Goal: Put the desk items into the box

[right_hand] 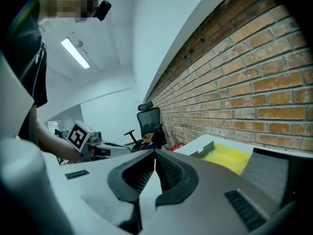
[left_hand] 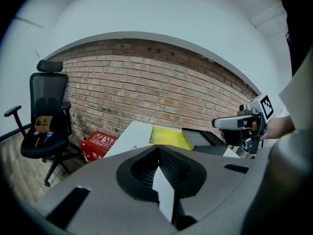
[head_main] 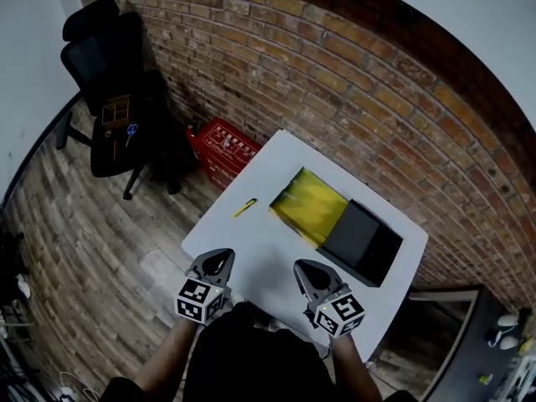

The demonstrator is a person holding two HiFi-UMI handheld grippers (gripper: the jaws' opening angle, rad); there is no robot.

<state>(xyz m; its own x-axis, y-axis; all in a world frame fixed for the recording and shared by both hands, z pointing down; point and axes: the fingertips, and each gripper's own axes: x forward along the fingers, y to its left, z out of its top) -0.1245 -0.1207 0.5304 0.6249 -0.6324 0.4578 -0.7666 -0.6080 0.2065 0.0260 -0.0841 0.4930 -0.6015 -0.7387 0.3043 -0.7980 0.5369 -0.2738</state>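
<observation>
Two hand-held grippers hovered over the near edge of a white bench, with the packing apparently not yet begun. The left gripper and the right gripper each had their fingers pressed together on nothing, a posture that suited an approach rather than a pick-up. The box lay open toward the bench's far right. Its yellow-lined tray faced up and its dark lid was folded out to the right, leaving it ready to receive things. The only loose desk item in sight, a small yellow pen-like object, lay just left of the box, apart from it and well beyond the left gripper. Judging by the layout, that gripper would have needed to open before closing on it. An office chair and a red crate stood on the floor at far left.
</observation>
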